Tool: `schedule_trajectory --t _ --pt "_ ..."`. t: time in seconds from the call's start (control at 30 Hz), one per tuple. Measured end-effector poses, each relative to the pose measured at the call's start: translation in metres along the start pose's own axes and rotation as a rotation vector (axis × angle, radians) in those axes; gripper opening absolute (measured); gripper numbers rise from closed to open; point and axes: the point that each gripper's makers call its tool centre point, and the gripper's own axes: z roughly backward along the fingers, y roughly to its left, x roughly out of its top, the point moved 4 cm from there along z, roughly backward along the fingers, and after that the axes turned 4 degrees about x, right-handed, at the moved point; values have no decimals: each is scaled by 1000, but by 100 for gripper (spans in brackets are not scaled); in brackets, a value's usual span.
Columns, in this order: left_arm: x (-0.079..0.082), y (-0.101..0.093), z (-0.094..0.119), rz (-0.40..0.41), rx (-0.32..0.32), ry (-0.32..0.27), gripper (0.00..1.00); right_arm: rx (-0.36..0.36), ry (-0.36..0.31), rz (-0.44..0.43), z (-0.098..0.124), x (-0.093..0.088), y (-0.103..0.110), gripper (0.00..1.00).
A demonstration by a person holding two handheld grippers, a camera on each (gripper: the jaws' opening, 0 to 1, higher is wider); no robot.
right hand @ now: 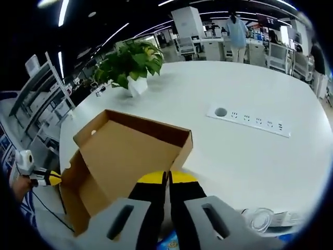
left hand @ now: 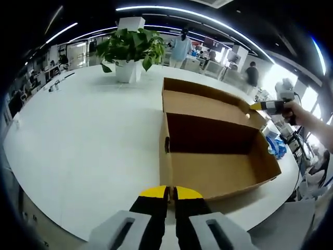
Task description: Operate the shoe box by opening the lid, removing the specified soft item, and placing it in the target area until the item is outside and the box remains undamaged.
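Open shoe box (left hand: 218,151) sits on the table (left hand: 88,140) near a potted plant (left hand: 130,52).

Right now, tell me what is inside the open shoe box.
In the left gripper view the shoe box stands open with its lid folded back. Bare brown floor and shadowed inner walls show, no item. The strip behind the near wall is hidden.

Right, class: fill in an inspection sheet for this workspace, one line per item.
Surface: white table, mostly bare.
Job's things: cardboard shoe box open, lid folded back; inside looks empty.
Clutter: potted plant; blue item beside the box.
Grippers: left claw shut; right claw shut, holding nothing.
Cables: a cable hangs off the table edge; socket strip in tabletop.
Surroundings: office, people standing.
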Motion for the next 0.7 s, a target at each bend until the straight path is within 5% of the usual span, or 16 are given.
schedule_trajectory --t 0.7 --pt "0 -1 0 -23 12 2 4 18 -116 125 38 14 33 0"
